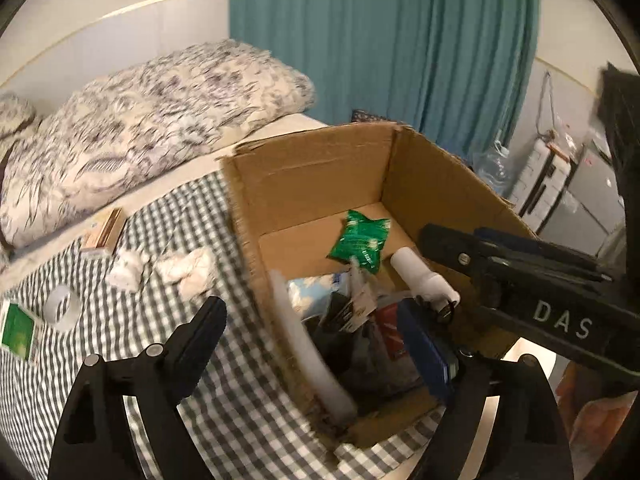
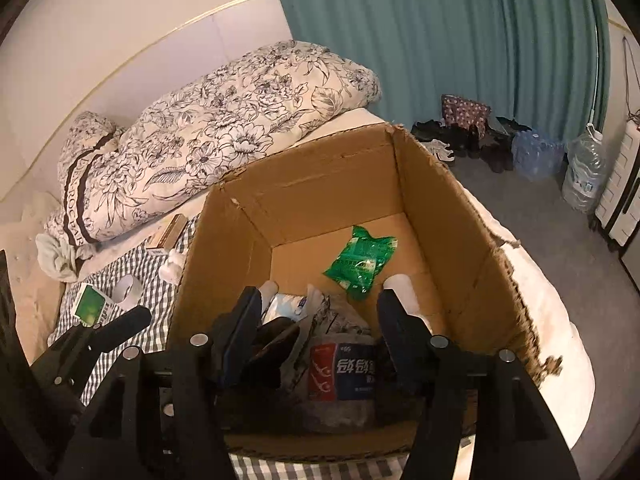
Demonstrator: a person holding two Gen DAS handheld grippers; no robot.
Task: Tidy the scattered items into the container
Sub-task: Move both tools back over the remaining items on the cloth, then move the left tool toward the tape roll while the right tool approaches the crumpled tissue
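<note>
An open cardboard box (image 1: 312, 168) (image 2: 320, 168) stands on the checked cloth. It holds a green packet (image 1: 360, 244) (image 2: 360, 264), a white bottle (image 1: 420, 280) (image 2: 400, 288), a red and blue packet (image 2: 344, 372), dark items and a long white strip (image 1: 308, 344). My left gripper (image 1: 312, 320) is wide open and straddles the box's near-left wall, holding nothing. My right gripper (image 2: 320, 320) (image 1: 452, 240) hangs open over the pile inside the box, its pads touching nothing. Loose on the cloth lie crumpled tissues (image 1: 184, 268), a tape roll (image 1: 60, 304), a green carton (image 1: 18, 330) and a tan box (image 1: 104, 232).
A floral duvet (image 2: 224, 136) lies heaped on the bed beyond the box. A teal curtain (image 2: 440, 40) hangs behind. Shoes (image 2: 460, 136) and water bottles (image 2: 584, 172) stand on the grey floor to the right. The bed's edge runs just right of the box.
</note>
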